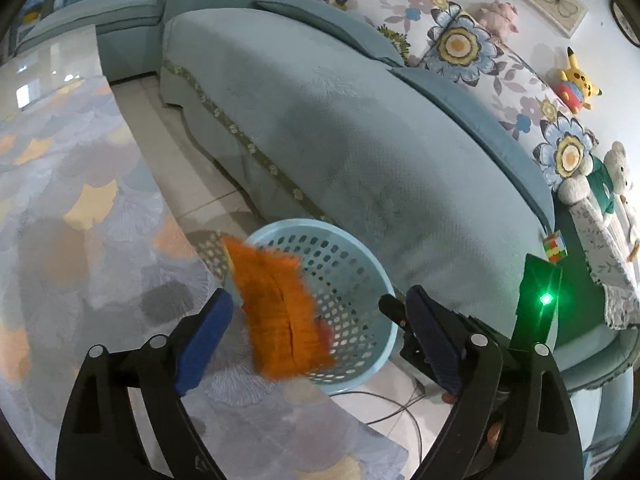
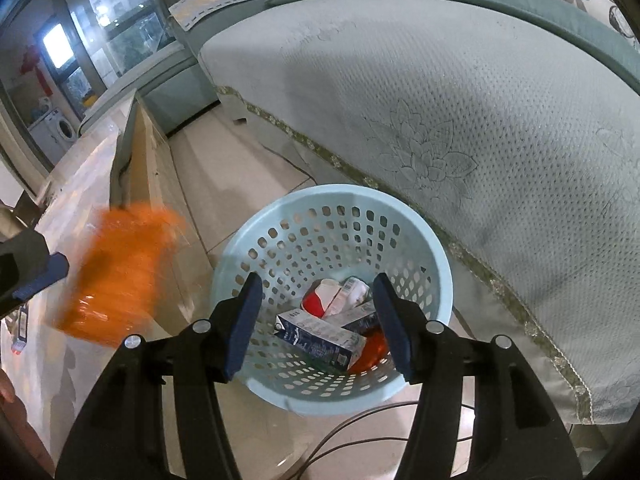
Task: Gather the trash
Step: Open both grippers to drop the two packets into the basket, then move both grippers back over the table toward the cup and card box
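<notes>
Hovering over the blue basket (image 2: 332, 300), my right gripper (image 2: 316, 328) gapes wide and empty above the cartons (image 2: 320, 336) inside. My left gripper (image 1: 320, 344) is spread open too, the blurred orange wrapper (image 1: 276, 316) loose between its fingers.

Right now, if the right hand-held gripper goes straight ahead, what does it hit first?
Probably the cartons inside the blue basket; the open right hand-held gripper points into its mouth. Depth is uncertain.
</notes>
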`<state>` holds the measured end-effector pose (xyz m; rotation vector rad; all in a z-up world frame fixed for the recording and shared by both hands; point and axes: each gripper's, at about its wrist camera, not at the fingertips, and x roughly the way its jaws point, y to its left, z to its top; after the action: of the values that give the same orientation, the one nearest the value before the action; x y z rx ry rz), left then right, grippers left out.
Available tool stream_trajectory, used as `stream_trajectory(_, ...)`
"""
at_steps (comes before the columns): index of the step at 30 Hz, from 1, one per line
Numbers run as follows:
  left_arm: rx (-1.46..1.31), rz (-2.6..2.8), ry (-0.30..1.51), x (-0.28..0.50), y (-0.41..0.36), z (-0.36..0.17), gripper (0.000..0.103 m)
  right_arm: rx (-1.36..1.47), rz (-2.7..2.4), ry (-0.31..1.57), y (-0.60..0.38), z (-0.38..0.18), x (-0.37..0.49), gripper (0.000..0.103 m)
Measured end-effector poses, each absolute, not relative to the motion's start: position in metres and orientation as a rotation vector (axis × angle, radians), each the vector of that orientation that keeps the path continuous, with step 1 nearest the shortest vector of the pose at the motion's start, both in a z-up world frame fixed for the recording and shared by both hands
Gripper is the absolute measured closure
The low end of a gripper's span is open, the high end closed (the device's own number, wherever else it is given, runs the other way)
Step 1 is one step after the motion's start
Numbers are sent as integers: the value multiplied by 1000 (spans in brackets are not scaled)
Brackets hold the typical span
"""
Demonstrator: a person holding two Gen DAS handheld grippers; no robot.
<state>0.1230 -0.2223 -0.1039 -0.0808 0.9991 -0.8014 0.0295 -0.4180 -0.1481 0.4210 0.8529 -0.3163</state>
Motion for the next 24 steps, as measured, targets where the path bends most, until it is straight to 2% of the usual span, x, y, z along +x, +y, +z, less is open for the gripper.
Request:
stream_trajectory(11,-111,-790,938,121,-211,-93,18,436,-322,822,-420,-142,20,49)
stream_trajectory(17,-110,-757,802,106,-183,-45,18,350,-263,742,-389,-102,18,49)
stream_trajectory(24,-150,-640,666,92,-93,9,18,259,-108,625,-321,-45,25,49)
